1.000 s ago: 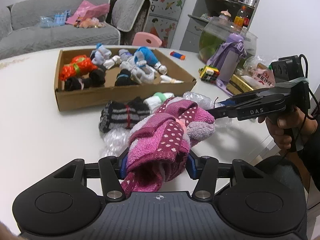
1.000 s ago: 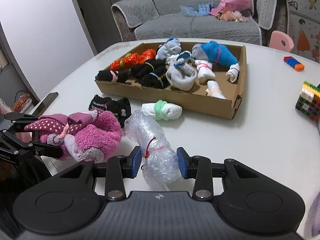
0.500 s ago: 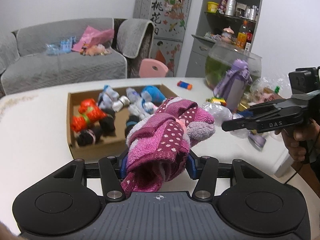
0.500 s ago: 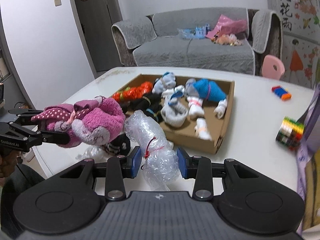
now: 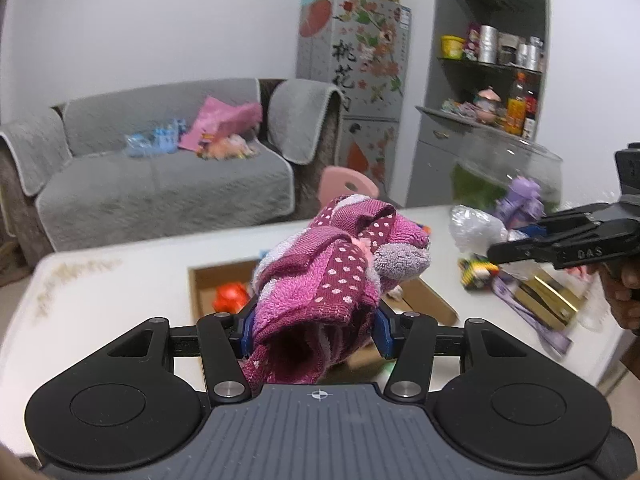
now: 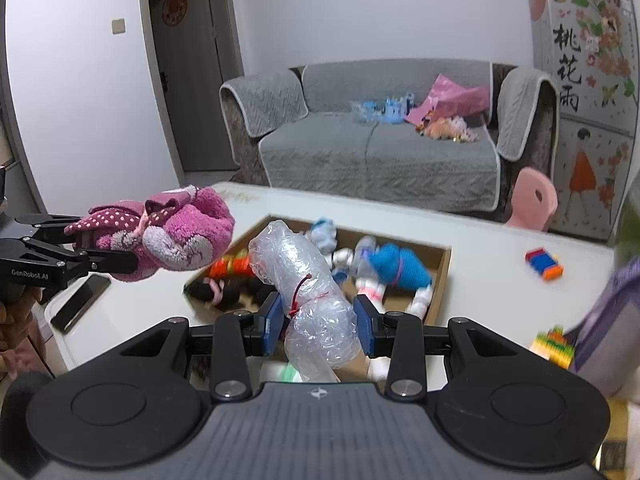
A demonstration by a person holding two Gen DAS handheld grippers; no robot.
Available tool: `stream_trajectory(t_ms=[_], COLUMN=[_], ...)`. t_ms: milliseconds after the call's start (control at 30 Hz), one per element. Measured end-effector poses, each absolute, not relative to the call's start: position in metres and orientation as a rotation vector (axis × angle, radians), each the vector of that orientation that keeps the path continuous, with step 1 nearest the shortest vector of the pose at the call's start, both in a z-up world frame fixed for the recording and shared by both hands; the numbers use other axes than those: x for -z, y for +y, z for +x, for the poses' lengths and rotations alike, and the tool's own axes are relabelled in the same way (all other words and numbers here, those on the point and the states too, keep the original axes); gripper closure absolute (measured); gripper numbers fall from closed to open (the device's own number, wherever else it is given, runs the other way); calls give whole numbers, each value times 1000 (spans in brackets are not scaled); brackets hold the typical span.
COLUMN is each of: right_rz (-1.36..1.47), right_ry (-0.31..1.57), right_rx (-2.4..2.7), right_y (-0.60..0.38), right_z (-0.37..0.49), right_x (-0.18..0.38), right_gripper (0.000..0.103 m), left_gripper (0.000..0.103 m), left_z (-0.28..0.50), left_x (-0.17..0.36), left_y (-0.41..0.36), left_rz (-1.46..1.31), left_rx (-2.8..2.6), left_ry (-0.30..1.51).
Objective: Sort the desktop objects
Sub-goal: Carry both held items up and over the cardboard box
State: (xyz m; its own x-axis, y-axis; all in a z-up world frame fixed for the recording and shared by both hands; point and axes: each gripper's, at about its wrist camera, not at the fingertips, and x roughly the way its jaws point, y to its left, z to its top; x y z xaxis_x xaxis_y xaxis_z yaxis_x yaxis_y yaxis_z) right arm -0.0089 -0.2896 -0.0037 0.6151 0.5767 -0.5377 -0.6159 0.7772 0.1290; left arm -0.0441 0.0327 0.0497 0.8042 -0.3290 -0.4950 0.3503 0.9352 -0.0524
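Socks are the sorting job here: the left gripper (image 5: 312,330) has its jaws pinching a bundled pink polka-dot sock pair (image 5: 336,276), which bulges forward and up from between the blue pads. The right gripper (image 6: 316,326) clamps a crumpled clear plastic bag (image 6: 308,292) around its tied middle. Beyond and below both sets of jaws lies the cardboard tray (image 6: 442,264) of rolled socks on the white worktop (image 6: 500,248), probably the drop point for the pink pair.

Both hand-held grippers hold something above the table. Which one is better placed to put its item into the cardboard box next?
Probably the left hand-held gripper: its pink sock bundle hangs over the cardboard box of socks.
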Motion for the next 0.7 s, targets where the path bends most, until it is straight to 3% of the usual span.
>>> stream_trajectory(t_ms=[300, 700], right_rz=[-72, -52], right_ry=[615, 705], right_rx=[-668, -648], right_y=[-268, -254], right_z=[37, 81], right_x=[4, 36], right_gripper=[68, 68], left_gripper=[44, 44], left_z=[32, 105], left_x=[-55, -8], left_y=[37, 44], left_rz=[41, 21], left_rx=[259, 218], left_ry=[541, 636])
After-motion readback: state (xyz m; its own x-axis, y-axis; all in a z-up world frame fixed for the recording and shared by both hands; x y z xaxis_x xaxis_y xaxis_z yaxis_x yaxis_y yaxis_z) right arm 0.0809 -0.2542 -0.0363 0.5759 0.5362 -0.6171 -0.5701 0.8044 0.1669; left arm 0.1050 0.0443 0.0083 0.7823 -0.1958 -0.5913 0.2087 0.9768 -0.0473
